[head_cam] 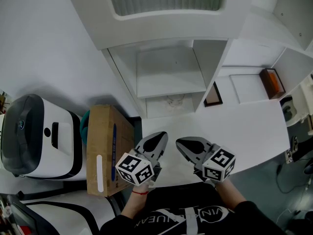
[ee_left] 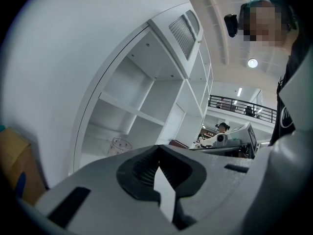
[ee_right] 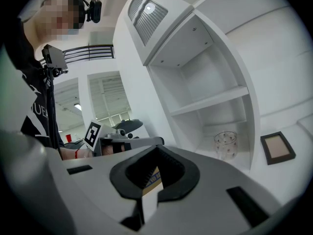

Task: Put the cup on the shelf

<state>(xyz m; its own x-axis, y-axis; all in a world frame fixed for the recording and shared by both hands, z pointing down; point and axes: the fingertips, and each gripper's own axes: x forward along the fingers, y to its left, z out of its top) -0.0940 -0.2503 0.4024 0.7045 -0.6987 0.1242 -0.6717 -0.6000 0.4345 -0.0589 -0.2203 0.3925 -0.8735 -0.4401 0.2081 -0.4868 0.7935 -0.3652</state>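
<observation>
A clear glass cup point(head_cam: 175, 101) with small dots stands upright in the bottom compartment of the white shelf unit point(head_cam: 168, 75). The left gripper view shows the cup point(ee_left: 119, 146) low on the left, and the right gripper view shows the cup point(ee_right: 225, 144) at the right. My left gripper point(head_cam: 164, 135) and right gripper point(head_cam: 179, 142) hover side by side over the white table, well short of the shelf. Both are shut with nothing between their fingers. In their own views the left gripper point(ee_left: 159, 149) and the right gripper point(ee_right: 156, 148) show their tips pressed together.
A dark picture frame point(head_cam: 213, 95) leans in the compartment right of the cup. A cardboard box point(head_cam: 106, 146) and a white and grey appliance point(head_cam: 36, 136) stand to the left. A brown object point(head_cam: 272, 82) lies at the far right. The white table point(head_cam: 244, 131) ends at the right.
</observation>
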